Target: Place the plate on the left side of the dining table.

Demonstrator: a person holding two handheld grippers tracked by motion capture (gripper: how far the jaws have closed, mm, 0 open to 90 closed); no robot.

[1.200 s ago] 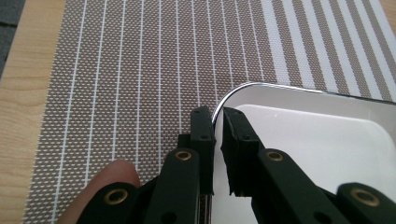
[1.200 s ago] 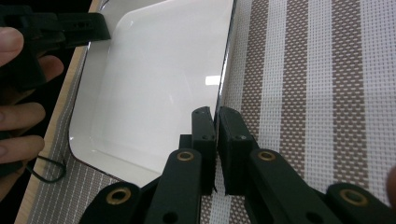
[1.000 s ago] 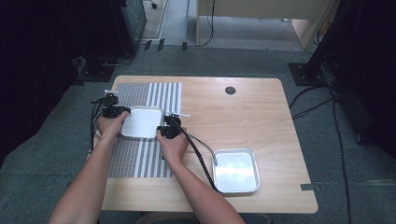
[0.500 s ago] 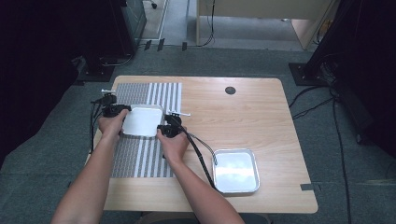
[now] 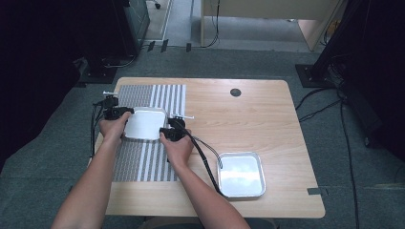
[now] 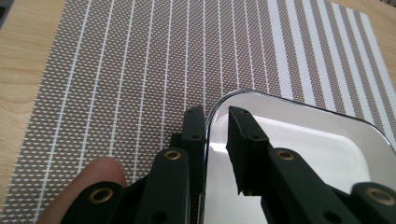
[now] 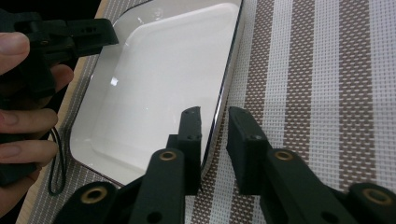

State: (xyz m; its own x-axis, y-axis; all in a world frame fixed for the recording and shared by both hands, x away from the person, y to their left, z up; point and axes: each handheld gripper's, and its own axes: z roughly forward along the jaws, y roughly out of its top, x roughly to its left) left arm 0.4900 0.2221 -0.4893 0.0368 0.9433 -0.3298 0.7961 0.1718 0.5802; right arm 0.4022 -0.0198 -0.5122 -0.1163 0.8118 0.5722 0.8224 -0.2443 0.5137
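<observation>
Tray work, biggest thing first: wooden table, light grain, w/ a striped placemat laid on its left part. The placemat is woven, brown-and-white, w/ broad stripes on one part and fine lines on the other; it likely serves as the set-down spot and keeps metal off the wood.

On the mat's upper part sits the tray, a shallow rectangular metal pan w/ rounded corners, a thin rolled rim and a bright mirror-like floor that reads nearly white under the lights. It lies flat, no tilt visible. A second tray of the same kind rests well apart, on bare wood near the table's front right.

Both tongs straddle opposite rims of the tray on the mat, prob. so it stays level when carried or placed. Left gripper: one jaw outside the rim, one inside over the floor, a gap showing on the inner side, so spread around the edge, not pinching. Right gripper: same straddle on the far rim, inner jaw close to the wall, outer jaw standing off over the mat, also spread. Judged: grip is either just let go or not yet taken.
</observation>
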